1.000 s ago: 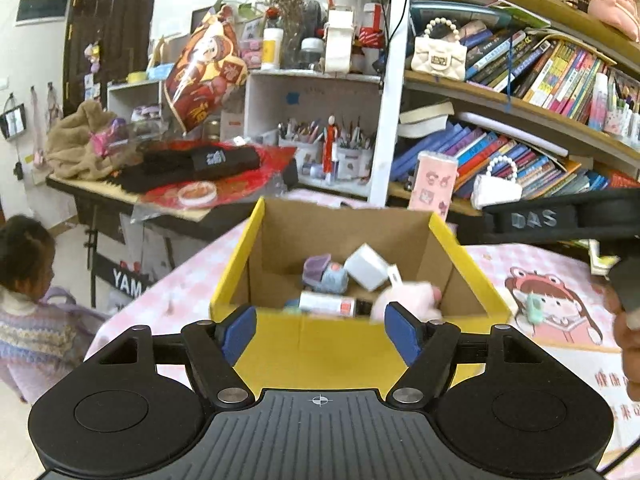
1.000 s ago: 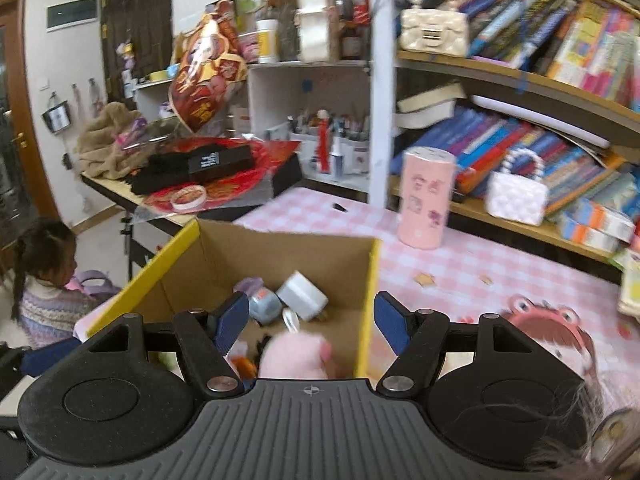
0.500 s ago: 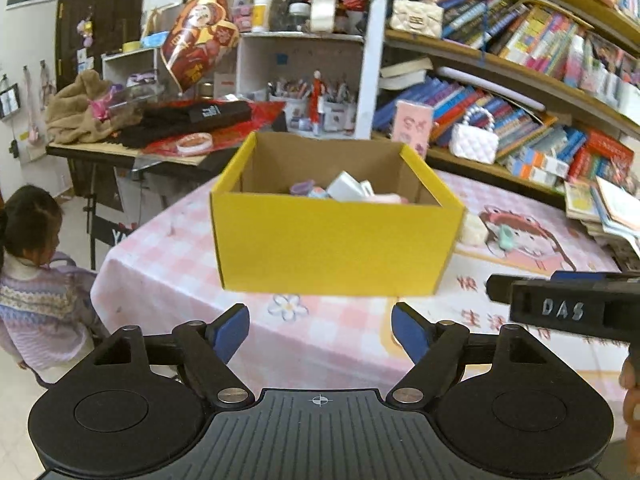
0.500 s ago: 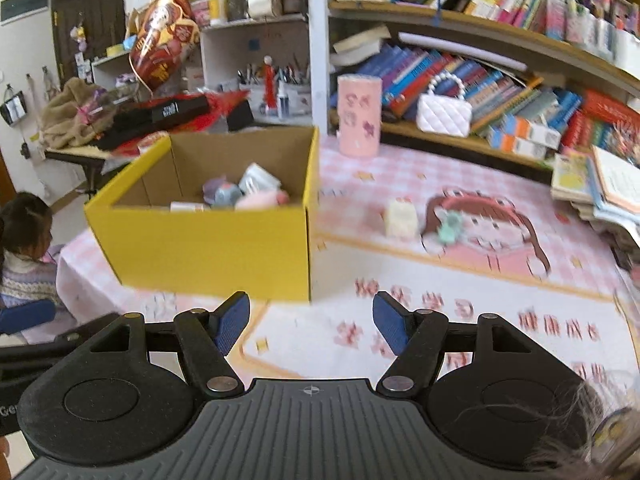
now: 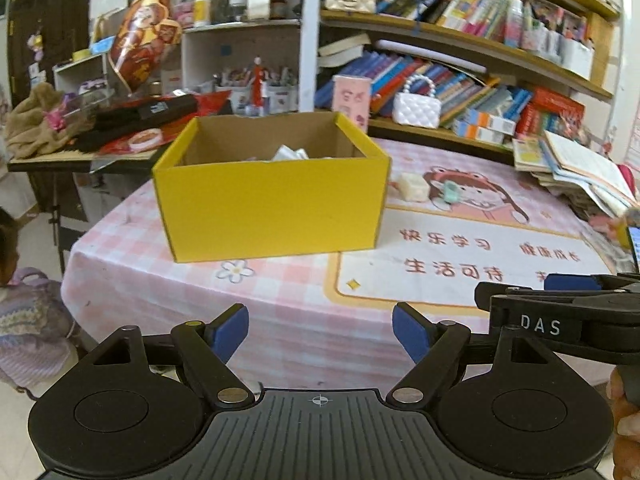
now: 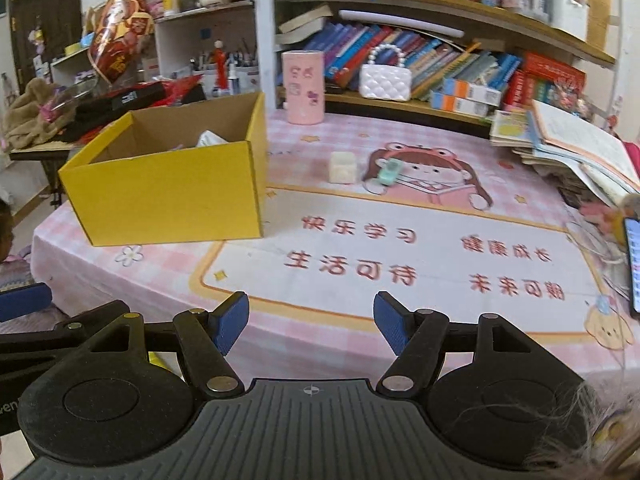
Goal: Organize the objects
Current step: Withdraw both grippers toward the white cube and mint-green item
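A yellow cardboard box stands on the pink checked tablecloth; it also shows in the right wrist view. Small items lie inside, mostly hidden; a white one shows. A cream cube and a small teal object lie on the table to the right of the box. My left gripper is open and empty, held back near the table's front edge. My right gripper is open and empty beside it, and shows from the side in the left wrist view.
A pink cylinder and a white quilted handbag stand at the back by the bookshelves. A stack of open books sits at the right. A phone lies at the right edge. A child stands at the left.
Both grippers have pulled back from over the yellow box to the table's front edge. Both stayed open and empty. The box has not moved.
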A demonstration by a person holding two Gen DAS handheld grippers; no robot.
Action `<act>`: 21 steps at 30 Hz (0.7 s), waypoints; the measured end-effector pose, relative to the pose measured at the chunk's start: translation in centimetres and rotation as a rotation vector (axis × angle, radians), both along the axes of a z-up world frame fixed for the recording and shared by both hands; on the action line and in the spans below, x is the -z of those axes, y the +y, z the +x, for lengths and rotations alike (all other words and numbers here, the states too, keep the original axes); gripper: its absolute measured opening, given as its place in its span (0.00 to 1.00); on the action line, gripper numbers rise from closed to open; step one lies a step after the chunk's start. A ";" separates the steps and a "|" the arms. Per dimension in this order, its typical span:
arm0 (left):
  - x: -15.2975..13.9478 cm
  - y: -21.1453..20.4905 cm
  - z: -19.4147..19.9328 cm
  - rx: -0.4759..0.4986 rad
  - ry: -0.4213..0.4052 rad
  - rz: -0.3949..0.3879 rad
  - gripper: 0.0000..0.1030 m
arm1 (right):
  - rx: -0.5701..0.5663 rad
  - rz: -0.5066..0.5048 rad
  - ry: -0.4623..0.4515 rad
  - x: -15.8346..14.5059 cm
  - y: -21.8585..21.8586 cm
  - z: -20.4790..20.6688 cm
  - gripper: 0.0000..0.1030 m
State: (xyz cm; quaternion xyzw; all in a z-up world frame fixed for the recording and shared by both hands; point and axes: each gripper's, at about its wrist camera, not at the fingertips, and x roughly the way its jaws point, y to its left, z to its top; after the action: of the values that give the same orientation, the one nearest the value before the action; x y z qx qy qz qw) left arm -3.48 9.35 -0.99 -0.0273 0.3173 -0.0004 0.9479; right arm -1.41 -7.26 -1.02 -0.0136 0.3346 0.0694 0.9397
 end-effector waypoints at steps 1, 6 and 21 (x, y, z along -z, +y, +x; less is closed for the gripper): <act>0.1 -0.2 0.0 0.010 0.004 -0.004 0.79 | 0.014 -0.001 0.004 0.1 -0.3 -0.2 0.65; 0.7 -1.4 0.4 0.065 0.027 -0.026 0.80 | 0.073 -0.013 0.032 0.5 -1.9 -1.3 0.65; 1.1 -7.0 4.8 0.218 0.045 -0.034 0.80 | 0.205 -0.022 0.087 1.1 -7.5 1.0 0.65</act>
State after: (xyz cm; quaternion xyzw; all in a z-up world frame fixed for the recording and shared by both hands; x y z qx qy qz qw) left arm 1.32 2.32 -2.07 -0.0085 0.3396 -0.1081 0.9343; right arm -0.46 -14.74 -2.16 0.0134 0.3756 -0.0304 0.9262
